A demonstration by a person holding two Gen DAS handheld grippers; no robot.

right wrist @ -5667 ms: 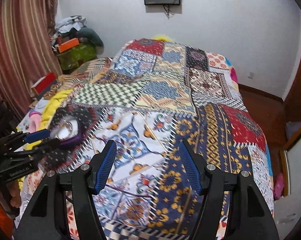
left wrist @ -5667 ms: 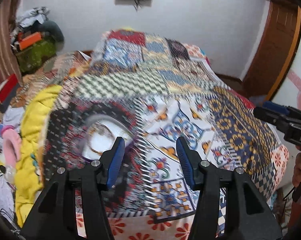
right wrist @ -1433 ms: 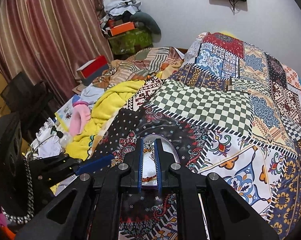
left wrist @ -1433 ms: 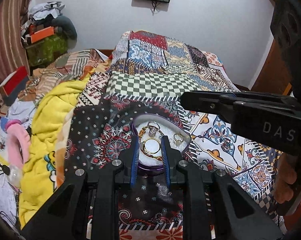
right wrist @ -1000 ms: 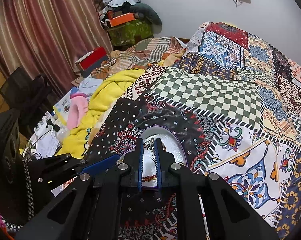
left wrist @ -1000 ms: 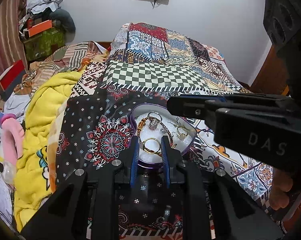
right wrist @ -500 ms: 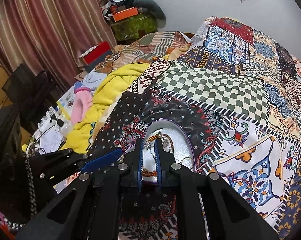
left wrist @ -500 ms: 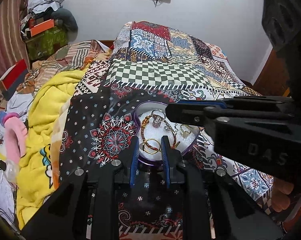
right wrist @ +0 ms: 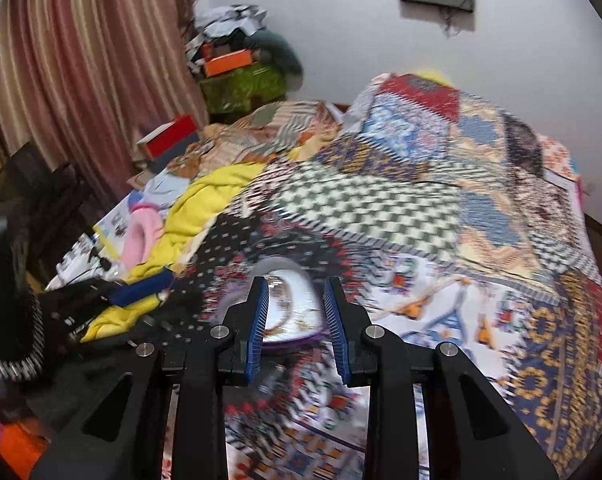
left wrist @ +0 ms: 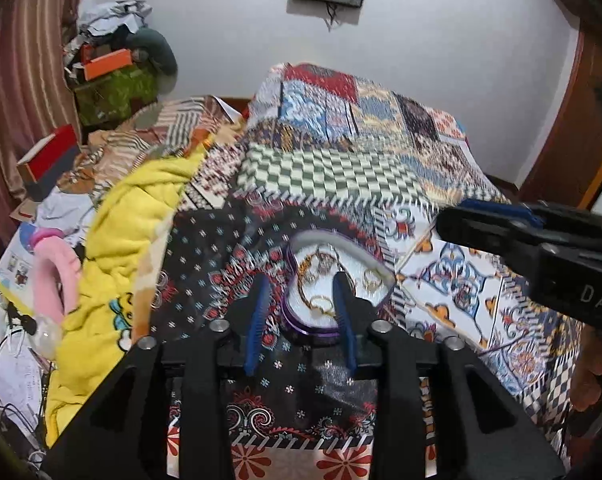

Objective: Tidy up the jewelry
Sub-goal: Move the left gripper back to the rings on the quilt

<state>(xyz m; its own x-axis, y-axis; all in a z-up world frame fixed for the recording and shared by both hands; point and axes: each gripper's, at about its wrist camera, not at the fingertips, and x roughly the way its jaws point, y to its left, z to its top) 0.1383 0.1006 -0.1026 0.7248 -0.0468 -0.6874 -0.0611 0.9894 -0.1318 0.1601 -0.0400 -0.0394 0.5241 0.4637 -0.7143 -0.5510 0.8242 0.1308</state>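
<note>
Both tools have spread apart since half a second ago, when each was nearly closed. Left tool [left wrist: 301, 300] and right tool [right wrist: 295, 304] now stand open, empty, near the purple-rimmed white-lined jewelry box [left wrist: 307, 330]. Gold rings and chains [left wrist: 321, 304] lie inside it on the patchwork-covered bed [left wrist: 333, 176].
</note>
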